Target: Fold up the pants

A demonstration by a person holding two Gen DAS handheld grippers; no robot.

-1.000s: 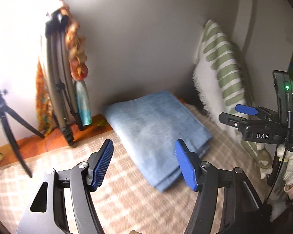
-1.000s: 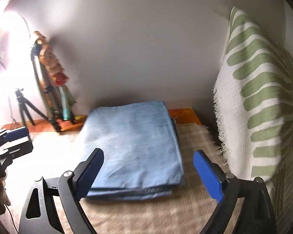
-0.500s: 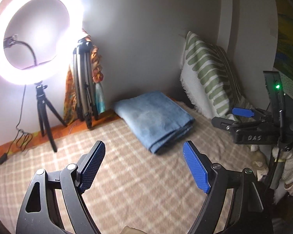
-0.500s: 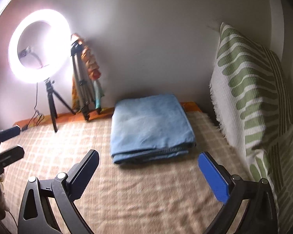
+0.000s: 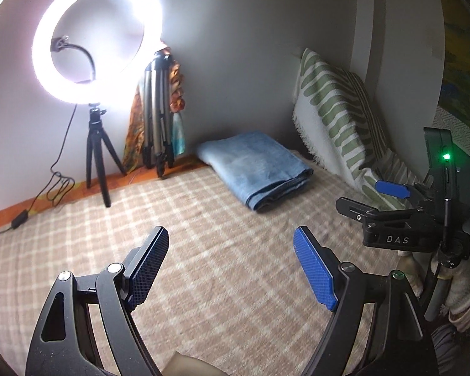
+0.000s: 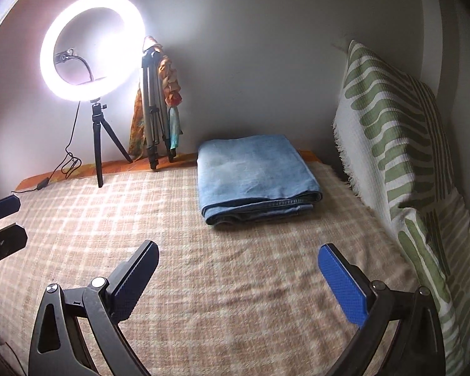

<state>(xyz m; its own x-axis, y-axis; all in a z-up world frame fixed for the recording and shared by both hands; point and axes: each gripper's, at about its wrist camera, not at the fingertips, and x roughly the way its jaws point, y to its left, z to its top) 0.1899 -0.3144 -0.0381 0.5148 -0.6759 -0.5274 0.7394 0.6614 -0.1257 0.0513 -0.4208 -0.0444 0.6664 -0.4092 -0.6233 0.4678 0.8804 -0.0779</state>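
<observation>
left wrist view:
pants: pants (image 5: 253, 167) lie folded in a flat blue denim stack at the far side of the checked blanket (image 5: 203, 250), near the wall, just beside the striped pillow (image 5: 338, 119).
left gripper: left gripper (image 5: 232, 269) has fingers spread, nothing between them, well short of the pants.
other gripper: right gripper (image 5: 376, 197) shows at the right edge, apart from the pants.
handling: looks like soft but thick denim, probably fairly heavy for cloth; layers could slide apart if pinched by the top sheet only.

right wrist view:
pants: same stack (image 6: 253, 172), layered open edges facing the camera, folded spine at right.
right gripper: right gripper (image 6: 238, 282) has fingers released wide, empty, blanket under them.
hold point: best guess, clamp the whole stack at a near corner, all layers together.
edges: pillow (image 6: 391, 144) close on the right; ring light (image 6: 91, 47) on its small stand and a folded tripod (image 6: 153, 109) stand at back left; a cable trails along the blanket's far edge.
open room: wide bare blanket (image 6: 203, 282) between grippers and pants.
progress: fold looks finished.
</observation>
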